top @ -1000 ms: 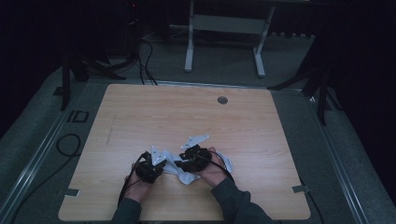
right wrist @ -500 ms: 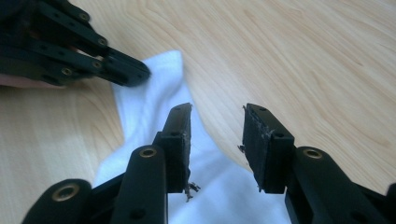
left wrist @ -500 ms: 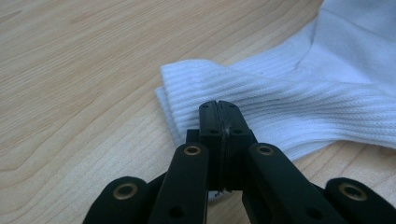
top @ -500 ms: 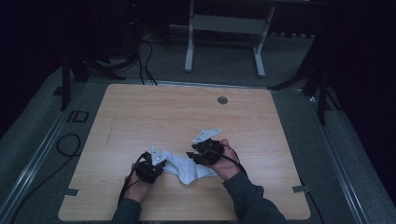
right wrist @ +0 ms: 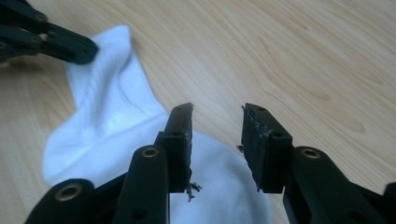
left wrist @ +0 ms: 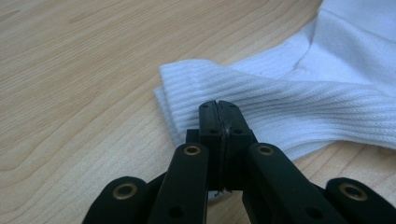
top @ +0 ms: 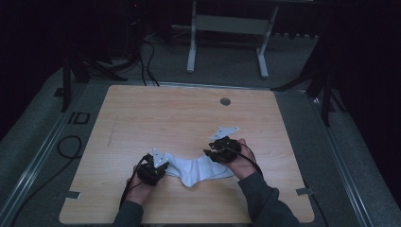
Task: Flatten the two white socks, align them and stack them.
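On the pale wood-grain tabletop [top: 156,118] in a dark room, our left gripper [top: 156,166] pinches the white sock's [top: 198,170] cuff while our right gripper [right wrist: 215,126] stands open above its toe.

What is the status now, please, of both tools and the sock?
Left tool shut on sock cuff. Right tool open above toe end, nothing gripped. Sock flat on table. Nothing in the way.
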{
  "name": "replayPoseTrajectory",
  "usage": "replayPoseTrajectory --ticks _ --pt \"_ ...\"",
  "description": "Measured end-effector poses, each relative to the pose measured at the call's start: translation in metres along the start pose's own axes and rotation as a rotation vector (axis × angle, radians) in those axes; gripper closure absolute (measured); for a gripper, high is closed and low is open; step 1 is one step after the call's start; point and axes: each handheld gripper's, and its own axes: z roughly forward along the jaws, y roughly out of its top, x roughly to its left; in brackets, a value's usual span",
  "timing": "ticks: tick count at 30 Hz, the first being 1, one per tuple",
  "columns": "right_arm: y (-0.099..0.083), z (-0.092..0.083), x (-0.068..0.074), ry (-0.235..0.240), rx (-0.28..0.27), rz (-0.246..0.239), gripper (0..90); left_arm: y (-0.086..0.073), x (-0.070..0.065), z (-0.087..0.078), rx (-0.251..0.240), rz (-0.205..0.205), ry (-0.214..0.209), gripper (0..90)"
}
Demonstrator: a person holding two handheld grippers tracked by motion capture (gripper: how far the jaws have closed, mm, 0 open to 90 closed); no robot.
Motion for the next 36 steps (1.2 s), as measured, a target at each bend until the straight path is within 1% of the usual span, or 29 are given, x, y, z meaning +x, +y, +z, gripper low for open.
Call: replayPoseTrajectory --ticks 7,12,16,20,25,26,29,33,36 --pt "-0.013 0.000 -0.013 -0.018 0.030 0.030 63.3 0.000 0.000 0.000 -0.001 -0.002 -0.001 88.8" --pt "-0.030 0.008 -0.022 -0.033 0.083 0.063 63.3 0.000 0.000 0.000 0.002 0.001 -0.002 88.7" --pt "-0.038 0.013 -0.027 -0.039 0.107 0.086 63.8 0.000 0.000 0.000 0.001 0.001 -0.001 88.6" --pt "-0.042 0.017 -0.030 -0.040 0.119 0.103 65.2 0.000 0.000 0.000 0.000 0.000 -0.001 88.6" --pt "-0.043 0.022 -0.030 -0.035 0.130 0.102 67.0 0.000 0.000 0.000 0.001 0.002 -0.001 88.5" --pt "-0.044 0.023 -0.030 -0.036 0.133 0.105 68.3 0.000 0.000 0.000 0.001 0.002 -0.002 88.4" --pt "-0.045 0.025 -0.030 -0.037 0.132 0.109 77.2 0.000 0.000 0.000 0.001 0.002 -0.002 88.4" --pt "-0.045 0.023 -0.029 -0.040 0.121 0.097 86.0 0.000 0.000 0.000 0.000 0.001 -0.002 88.4" --pt "-0.045 0.020 -0.026 -0.048 0.113 0.085 87.2 0.000 0.000 0.000 0.000 0.001 -0.002 88.4"
